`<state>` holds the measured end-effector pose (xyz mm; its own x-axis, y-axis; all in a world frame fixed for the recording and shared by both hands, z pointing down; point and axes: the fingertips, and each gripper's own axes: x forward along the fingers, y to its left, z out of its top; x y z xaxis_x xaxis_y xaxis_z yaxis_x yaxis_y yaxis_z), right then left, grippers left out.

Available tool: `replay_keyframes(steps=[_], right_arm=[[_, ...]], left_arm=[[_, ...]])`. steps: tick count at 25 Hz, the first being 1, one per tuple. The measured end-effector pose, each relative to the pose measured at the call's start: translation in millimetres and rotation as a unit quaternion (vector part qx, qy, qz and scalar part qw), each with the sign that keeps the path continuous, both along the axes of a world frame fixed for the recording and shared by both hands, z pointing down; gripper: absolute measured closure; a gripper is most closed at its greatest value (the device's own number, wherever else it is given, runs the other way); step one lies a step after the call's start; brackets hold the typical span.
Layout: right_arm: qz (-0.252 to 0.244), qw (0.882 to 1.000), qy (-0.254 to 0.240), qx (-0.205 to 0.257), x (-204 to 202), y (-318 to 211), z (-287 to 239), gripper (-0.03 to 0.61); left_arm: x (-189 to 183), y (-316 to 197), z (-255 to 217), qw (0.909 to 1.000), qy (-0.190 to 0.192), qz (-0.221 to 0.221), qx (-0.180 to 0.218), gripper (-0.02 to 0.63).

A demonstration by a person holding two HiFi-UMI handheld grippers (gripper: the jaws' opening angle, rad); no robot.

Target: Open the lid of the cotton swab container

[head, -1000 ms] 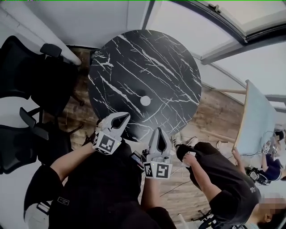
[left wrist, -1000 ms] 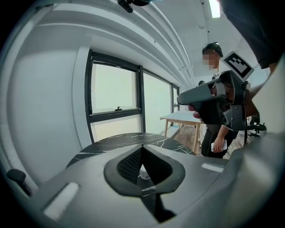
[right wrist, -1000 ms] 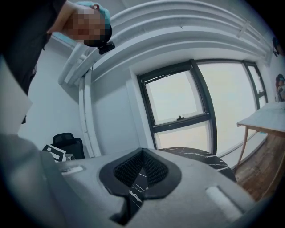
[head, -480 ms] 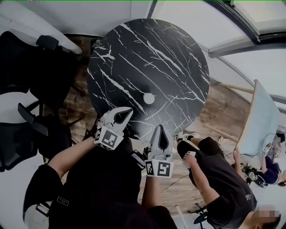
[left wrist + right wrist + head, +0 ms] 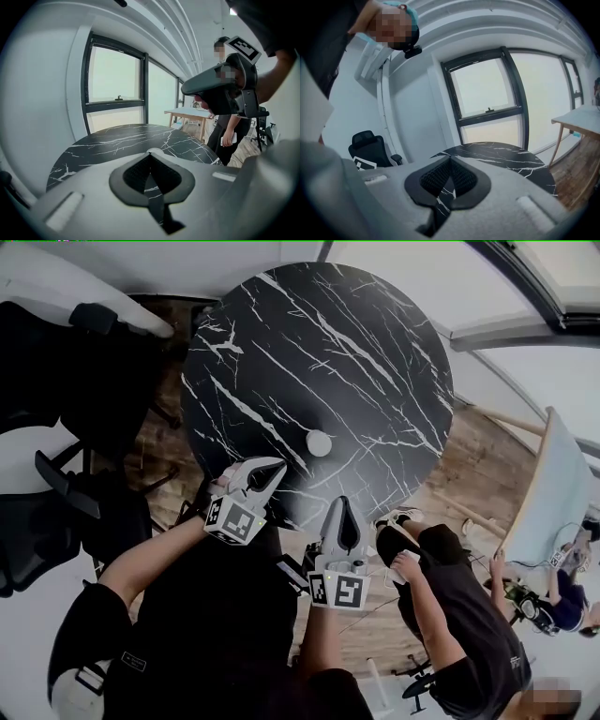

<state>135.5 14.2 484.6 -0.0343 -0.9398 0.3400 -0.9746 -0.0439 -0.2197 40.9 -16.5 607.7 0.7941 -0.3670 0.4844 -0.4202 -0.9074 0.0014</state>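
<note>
While both grippers hang around the near edge of the round black marble desk (image 5: pixel 375 352), I'd say this job hasn't actually started. The cotton swab container (image 5: pixel 319 442) sits alone roughly mid-desk, a bit toward the near side, and it's well apart from either tool. Nothing is touching it, so the whole thing is left to do: reach in, get hold of it, and pop the lid.

The left gripper (image 5: pixel 275 467) has its jaws pressed together with nothing in them, only desk showing through the gap behind the pads. It's the same for the right gripper (image 5: pixel 343 503): jaws together, empty, pointing toward the desk from a bit nearer and to the right.

Stuff I can't work out:
- The container is just a tiny white disc from above, so I can't tell what kind of lid it has or where a seam or hinge is. My guess is that it's closed.
- In the left gripper view only a pale sliver (image 5: pixel 154 150) peeks over the jaws.
- The right gripper view doesn't show it at all.

There's also a person (image 5: pixel 459 624) standing off to the near right, clear of the desk.
</note>
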Motion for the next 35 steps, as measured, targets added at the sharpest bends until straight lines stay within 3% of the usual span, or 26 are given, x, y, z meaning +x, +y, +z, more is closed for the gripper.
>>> replay_keyframes(steps=[14,29,35], right_arm=[[-0.002,1.000,-0.006,-0.029,-0.5,-7.1,28.4,0.578],[0.003,0.998,-0.015,-0.059,2.1,-15.8,53.2,0.578],[0.010,0.997,-0.020,-0.068,4.9,-17.3,64.2,0.578]], left_arm=[[8.0,-1.2,46.7,0.9993,-0.026,0.021,-0.018,0.576],[27.8,-8.8,83.4,0.9973,-0.042,0.050,-0.034,0.399],[36.9,-7.9,96.3,0.9951,-0.056,0.076,-0.028,0.382]])
